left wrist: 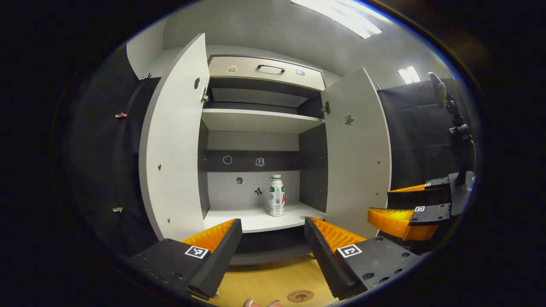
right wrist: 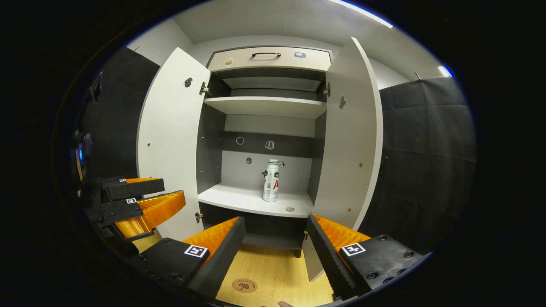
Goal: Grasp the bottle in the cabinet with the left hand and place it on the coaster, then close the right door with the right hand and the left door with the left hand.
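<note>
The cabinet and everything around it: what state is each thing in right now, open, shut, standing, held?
Left door: swung open.
Right door: swung open.
Drawer on top: shut.
Bottle: upright on the lower shelf, cap on, not held.
Coaster: flat on the wooden table, nothing on it.
Left claw: open, holding nothing.
Right claw: open, holding nothing.

Bright ceiling strip lights [left wrist: 337,17] (glaring), sharp focus, fisheye-bent edges.
</note>
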`<state>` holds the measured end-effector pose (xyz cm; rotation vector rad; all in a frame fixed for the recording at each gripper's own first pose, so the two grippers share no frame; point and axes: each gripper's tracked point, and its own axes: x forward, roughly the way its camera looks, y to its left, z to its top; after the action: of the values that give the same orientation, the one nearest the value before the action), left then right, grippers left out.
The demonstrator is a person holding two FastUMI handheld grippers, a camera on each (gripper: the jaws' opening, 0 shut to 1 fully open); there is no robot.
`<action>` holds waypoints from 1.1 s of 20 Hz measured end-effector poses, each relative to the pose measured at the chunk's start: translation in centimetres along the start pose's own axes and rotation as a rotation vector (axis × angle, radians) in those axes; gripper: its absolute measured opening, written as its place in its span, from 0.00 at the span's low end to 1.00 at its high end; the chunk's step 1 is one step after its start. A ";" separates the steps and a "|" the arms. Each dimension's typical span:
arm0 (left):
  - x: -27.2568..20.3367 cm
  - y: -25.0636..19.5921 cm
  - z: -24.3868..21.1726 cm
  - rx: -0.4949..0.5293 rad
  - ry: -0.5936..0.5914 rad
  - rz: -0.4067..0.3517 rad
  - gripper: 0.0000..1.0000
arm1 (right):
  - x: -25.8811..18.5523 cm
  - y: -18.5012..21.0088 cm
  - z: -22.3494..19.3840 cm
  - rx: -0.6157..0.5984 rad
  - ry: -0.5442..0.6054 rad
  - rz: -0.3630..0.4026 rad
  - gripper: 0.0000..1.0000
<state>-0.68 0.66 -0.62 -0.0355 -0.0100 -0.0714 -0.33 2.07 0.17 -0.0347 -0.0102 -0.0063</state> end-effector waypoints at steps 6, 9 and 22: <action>0.8 1.2 -1.7 -0.037 0.035 -0.038 0.94 | -0.4 1.2 0.1 -0.015 -0.019 -0.017 0.98; 2.0 1.4 -2.4 -0.063 0.036 -0.085 0.94 | -0.5 1.3 -0.6 -0.038 -0.010 -0.052 0.98; 21.8 0.9 -2.4 -0.018 -0.005 -0.098 0.95 | 6.8 -1.0 -0.7 -0.065 -0.033 0.009 0.98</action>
<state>21.15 -0.10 -2.82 -0.0531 -0.0162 -0.1695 6.48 0.97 -0.42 -0.0994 -0.0432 0.0025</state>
